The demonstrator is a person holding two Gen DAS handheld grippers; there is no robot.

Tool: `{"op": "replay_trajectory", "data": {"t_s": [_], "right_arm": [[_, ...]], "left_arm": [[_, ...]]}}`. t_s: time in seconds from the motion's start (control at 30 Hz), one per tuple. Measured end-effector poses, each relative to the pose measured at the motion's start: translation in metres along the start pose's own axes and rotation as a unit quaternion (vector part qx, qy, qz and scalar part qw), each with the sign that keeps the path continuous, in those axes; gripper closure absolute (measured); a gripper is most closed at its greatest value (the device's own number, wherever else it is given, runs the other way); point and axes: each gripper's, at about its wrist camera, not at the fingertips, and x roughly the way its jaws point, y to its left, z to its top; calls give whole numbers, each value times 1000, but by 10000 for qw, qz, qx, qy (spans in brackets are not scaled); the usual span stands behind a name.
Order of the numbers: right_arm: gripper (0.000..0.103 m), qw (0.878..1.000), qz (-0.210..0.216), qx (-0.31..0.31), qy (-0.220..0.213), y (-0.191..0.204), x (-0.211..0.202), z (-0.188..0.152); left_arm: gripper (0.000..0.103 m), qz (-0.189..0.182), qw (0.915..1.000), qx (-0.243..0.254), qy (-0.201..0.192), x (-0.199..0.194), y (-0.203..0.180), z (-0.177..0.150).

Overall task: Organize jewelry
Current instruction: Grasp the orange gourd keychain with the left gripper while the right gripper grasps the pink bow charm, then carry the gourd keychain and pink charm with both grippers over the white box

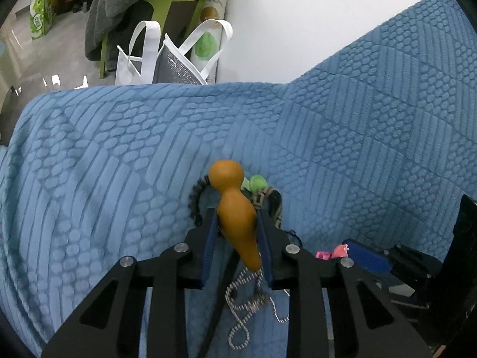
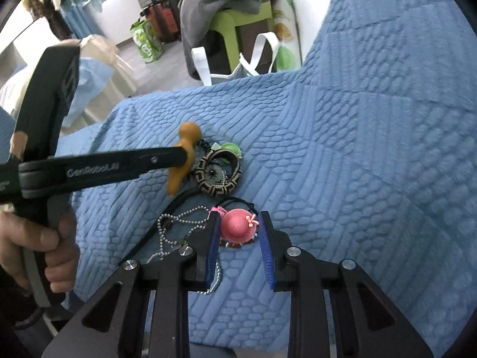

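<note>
Our left tool (image 1: pixel 235 223) clenches the orange gourd pendant (image 1: pixel 235 208) above the blue bedspread (image 1: pixel 119 149); our right tool (image 2: pixel 238 232) brackets the pink hat charm (image 2: pixel 238 225), grip unclear. Chains (image 2: pixel 179 226) and woven bangle (image 2: pixel 219 173) remain unsorted.

orange gourd pendant (image 1: pixel 235 214), pink hat charm (image 2: pixel 238 225), blue textured blanket (image 1: pixel 104 155).

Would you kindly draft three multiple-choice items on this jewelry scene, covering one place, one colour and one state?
1. Where does the woven bangle lie?
A. on the blue bedspread
B. in a box
C. on the floor

2. What colour is the small hat ornament?
A. green
B. pink
C. white

3. What is the left gripper doing?
A. hanging open
B. gripping the ball chain
C. gripping the orange gourd pendant

Answers: 1 A, it rests on the quilted cover; 2 B, pink with a tiny flower; 3 C, both pads press the gourd's sides.
</note>
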Motion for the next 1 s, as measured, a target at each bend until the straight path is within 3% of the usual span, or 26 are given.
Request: {"op": "replay_trajectory", "data": {"t_s": [0.3,0.57,1.0], "right_arm": [[80,9995,26,278,-118,5,-29,-16],[80,9991,-70,383,-174,17,-52,-36],[80,9983,-180,375,-412,48,-87,-66]], "left_arm": [[75,218,9997,-61,-20,-32,-3,-24],[75,636,9980,-62,-6,-65,-6,-49],[77,718,9969,105,-311,-127,-14,-89]]}}
